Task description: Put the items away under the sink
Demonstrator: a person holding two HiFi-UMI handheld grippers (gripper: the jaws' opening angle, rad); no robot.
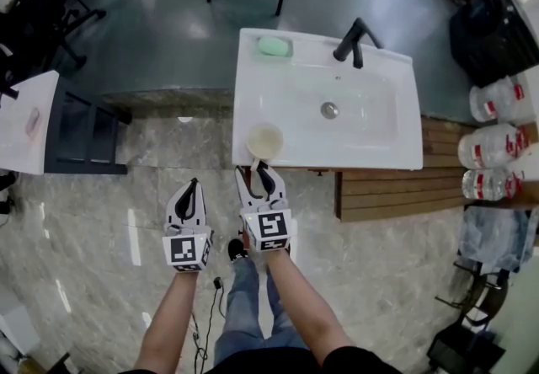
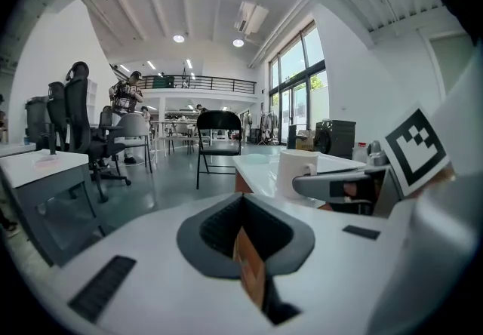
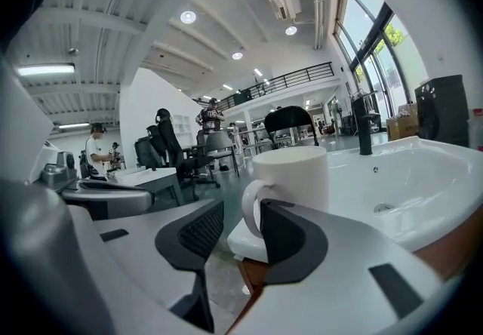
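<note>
Head view: white rectangular ceramic sink as the landmark. On its near left corner sits a cream-white ceramic mug, upright. At its far left corner lies a pale green soap bar; at its far edge stands a black tap. Just before the near left corner, right gripper, jaws parted, tips at the mug. Left of that corner, off the sink, left gripper, jaws clenched together.

Left gripper view: left gripper pinched shut at the tips. Further right, the mug on the sink's corner.

Right gripper view: right gripper released, with the mug's handle between the jaws; right pad at the handle, left pad apart from it. Mug upright on the sink's rim.
</note>
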